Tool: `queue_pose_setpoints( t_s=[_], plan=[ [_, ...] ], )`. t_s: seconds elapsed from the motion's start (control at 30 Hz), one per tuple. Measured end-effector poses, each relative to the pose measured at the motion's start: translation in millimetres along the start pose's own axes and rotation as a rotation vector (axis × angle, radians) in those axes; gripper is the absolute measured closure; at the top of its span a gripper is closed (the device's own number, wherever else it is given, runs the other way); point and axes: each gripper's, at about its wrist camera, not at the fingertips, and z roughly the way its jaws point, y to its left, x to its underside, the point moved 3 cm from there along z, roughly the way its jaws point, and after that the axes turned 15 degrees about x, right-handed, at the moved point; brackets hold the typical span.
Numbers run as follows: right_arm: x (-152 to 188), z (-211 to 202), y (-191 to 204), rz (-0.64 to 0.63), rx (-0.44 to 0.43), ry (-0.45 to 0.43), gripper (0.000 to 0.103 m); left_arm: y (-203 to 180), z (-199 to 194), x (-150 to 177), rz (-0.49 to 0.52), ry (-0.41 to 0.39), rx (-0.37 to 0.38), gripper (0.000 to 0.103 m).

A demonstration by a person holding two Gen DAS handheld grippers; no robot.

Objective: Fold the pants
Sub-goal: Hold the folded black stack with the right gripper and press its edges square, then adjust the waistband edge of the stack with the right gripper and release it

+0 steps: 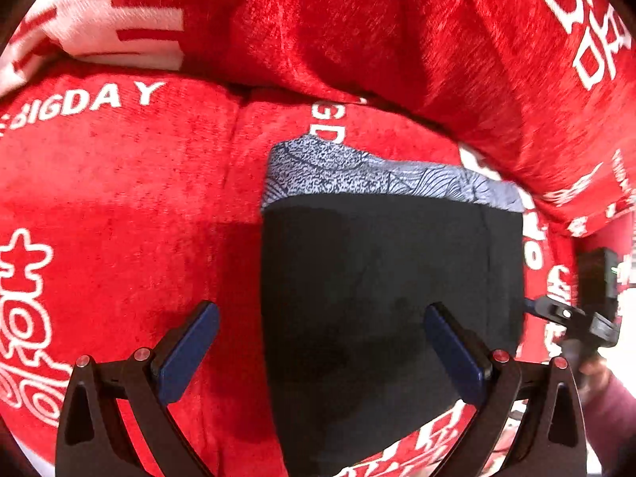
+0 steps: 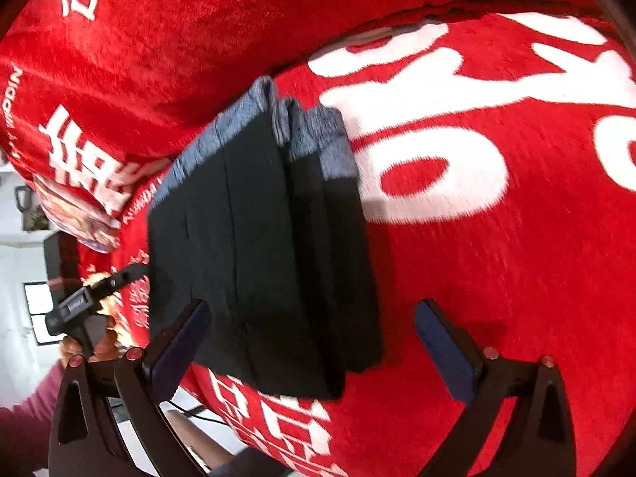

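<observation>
Left gripper: jaws spread wide, nothing between them, hovering over the near part of the pants. Right gripper: also spread, empty, above the pants' near right edge. Pants are folded into a compact black stack with a grey patterned band at the far end, lying flat on the red printed blanket. Red cushion just behind.

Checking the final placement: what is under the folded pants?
The folded pants lie on a red blanket with white lettering. Whatever lies under the blanket is covered, so it cannot be seen.
</observation>
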Motion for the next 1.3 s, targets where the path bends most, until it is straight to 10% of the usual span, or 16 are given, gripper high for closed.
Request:
queue_pose_setpoints(
  t_s=[0.5,0.73,1.17,1.3],
  plan=[
    [-36,41,22,-0.071,-0.158,0.025,0.000,1,59,-1,-0.015,0.043,0.082,0.000],
    [-35,31,13,0.006,-0.145,0.053,0.050,-29,37,5,0.056,-0.028,0.049,0.038],
    [25,-8,31,0.094,-0.270,0.067,0.056,-50,-20,56,0.084,-0.015,0.041,0.044],
    [58,1,27,0.115,-0.213,0.062,0.056,-25,-6,82,0.061,0.015,-0.084,0.044]
  ],
)
